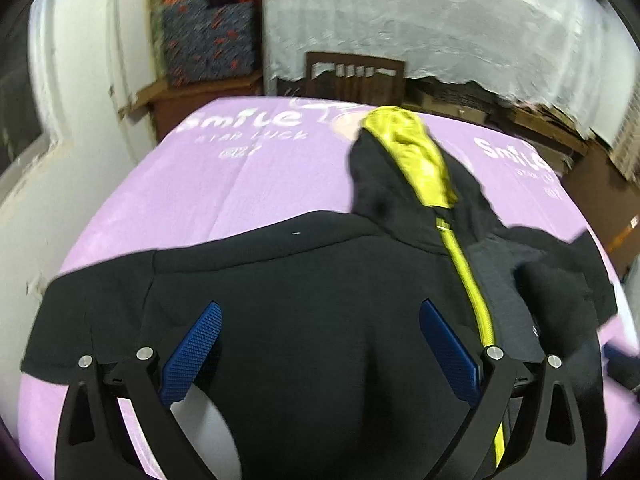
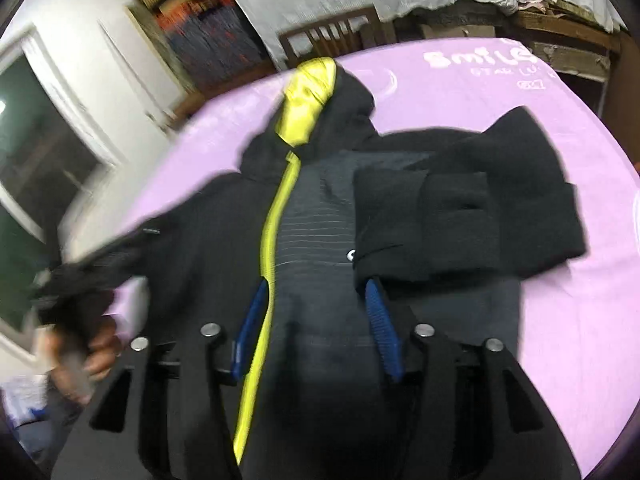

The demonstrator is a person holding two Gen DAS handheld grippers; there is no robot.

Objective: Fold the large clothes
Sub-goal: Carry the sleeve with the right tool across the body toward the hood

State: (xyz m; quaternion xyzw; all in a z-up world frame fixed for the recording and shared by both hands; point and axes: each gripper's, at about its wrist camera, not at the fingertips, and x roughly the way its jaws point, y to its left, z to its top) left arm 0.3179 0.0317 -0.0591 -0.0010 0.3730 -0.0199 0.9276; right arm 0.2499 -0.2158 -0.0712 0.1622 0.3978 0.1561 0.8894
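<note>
A black hooded jacket [image 1: 304, 300] with a yellow zip strip [image 1: 472, 292] and yellow hood lining [image 1: 416, 156] lies on a purple sheet [image 1: 224, 184]. My left gripper [image 1: 320, 320] is open above the jacket's left front panel, its blue pads [image 1: 196, 352] spread wide. In the right wrist view the jacket [image 2: 320, 216] lies with its right sleeve [image 2: 480, 208] folded over the chest. My right gripper [image 2: 316, 308] is open above the jacket's lower middle, straddling the zip [image 2: 272, 232]. The left sleeve [image 2: 88, 276] hangs blurred near a hand at the left edge.
The purple sheet [image 2: 560, 320] covers a table with white print [image 1: 248, 120] at the far end. A wooden chair [image 1: 356, 76] stands behind it. A patterned box [image 1: 208, 40] sits on a shelf at the back left. A white wall [image 1: 80, 120] is close on the left.
</note>
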